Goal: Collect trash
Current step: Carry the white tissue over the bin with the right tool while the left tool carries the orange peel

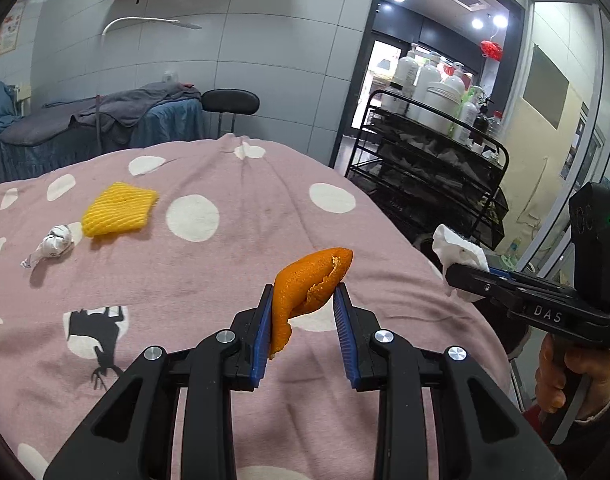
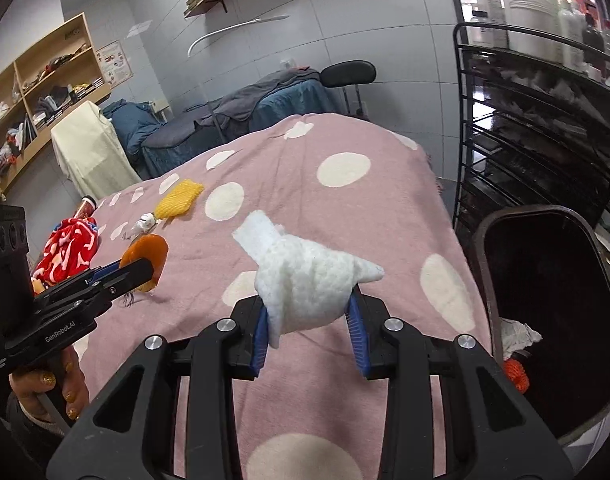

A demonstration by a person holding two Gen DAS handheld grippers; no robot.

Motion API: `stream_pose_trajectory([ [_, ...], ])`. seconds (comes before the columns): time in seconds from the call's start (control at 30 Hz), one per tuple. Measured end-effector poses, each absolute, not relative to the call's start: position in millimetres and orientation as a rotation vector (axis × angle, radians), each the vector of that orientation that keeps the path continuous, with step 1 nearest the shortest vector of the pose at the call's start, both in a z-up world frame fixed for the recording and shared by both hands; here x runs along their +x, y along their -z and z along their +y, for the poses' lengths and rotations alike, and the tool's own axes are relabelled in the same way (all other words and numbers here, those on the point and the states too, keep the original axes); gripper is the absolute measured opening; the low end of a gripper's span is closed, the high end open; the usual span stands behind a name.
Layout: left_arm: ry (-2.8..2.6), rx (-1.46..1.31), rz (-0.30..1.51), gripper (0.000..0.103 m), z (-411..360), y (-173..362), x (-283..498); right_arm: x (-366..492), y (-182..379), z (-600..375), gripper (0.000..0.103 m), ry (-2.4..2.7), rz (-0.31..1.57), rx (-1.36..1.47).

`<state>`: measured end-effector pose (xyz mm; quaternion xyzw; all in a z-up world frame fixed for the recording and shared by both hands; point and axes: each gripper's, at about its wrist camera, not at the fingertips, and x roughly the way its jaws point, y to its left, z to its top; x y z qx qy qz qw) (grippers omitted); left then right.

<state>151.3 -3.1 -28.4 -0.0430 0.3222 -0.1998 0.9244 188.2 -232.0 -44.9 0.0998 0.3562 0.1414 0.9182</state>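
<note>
1. The left tool [image 1: 303, 312] was clenched on an orange peel [image 1: 309, 292], held above the pink dotted blanket [image 1: 225, 264].
2. The right tool [image 2: 309, 316] gripped a wad of white tissue [image 2: 305, 280] near the blanket's right edge.
3. Just past that edge stood a dark bin [image 2: 545, 320], its mouth open, beside a black wire rack [image 2: 525, 132].
4. A yellow foam net [image 1: 119, 210] and a crumpled wrapper [image 1: 55, 244] lay well apart from both tools on the blanket.

Even indoor light, sharp focus, fisheye-bent edges, dark corners.
</note>
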Motion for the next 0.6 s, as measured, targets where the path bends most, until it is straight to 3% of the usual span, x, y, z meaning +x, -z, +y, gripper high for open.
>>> stream_pose_trajectory([
  [0.6, 0.598, -0.051, 0.682, 0.03, -88.7, 33.5, 139.0, 153.2, 85.1, -364.9, 0.035, 0.095, 0.745, 0.287],
])
